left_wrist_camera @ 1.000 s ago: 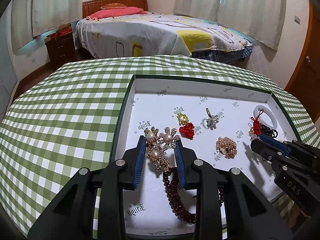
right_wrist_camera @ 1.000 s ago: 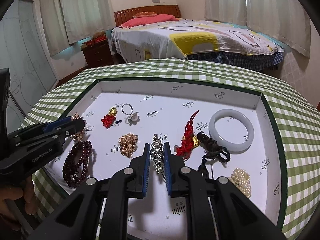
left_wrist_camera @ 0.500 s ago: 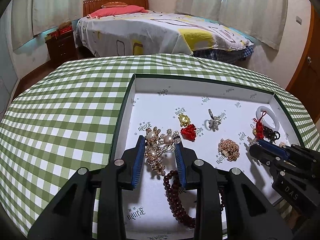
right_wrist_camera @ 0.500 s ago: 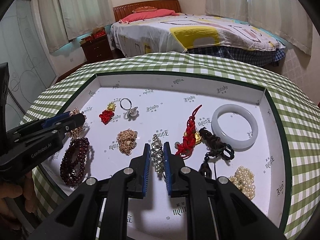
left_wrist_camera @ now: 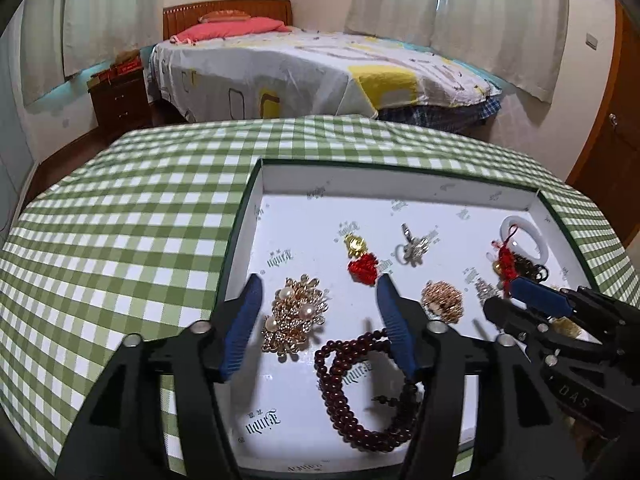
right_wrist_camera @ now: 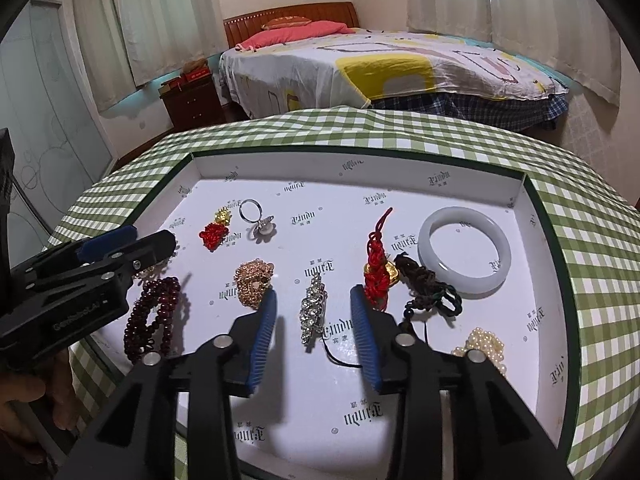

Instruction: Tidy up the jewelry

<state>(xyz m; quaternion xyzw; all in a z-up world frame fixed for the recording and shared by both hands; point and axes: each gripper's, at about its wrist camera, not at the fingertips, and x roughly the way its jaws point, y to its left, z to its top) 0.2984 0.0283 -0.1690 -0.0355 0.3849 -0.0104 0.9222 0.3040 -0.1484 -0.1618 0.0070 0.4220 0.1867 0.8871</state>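
Two pairs of tongs stood apart over the white tray (right_wrist_camera: pixel 532 216), both having just been opening. Between the fingers of the left tongs (left_wrist_camera: pixel 316 312) lay the gold pearl brooch (left_wrist_camera: pixel 294 316), close to the left finger but clear of both, flat on the tray floor; the dark red bead bracelet (left_wrist_camera: pixel 360 396) curled just under the right finger. The right tongs (right_wrist_camera: pixel 314 320) straddled the crystal clip (right_wrist_camera: pixel 313 308), which lay lengthwise midway in the gap, touching neither pad. Just beyond its left finger sat a gold filigree piece (right_wrist_camera: pixel 252 282); beyond its right finger, a red knot charm (right_wrist_camera: pixel 376 264). Farther back lay the silver ring (right_wrist_camera: pixel 258 224) and the jade bangle (right_wrist_camera: pixel 464 256), all in the tray on the checked cloth (left_wrist_camera: pixel 120 240).
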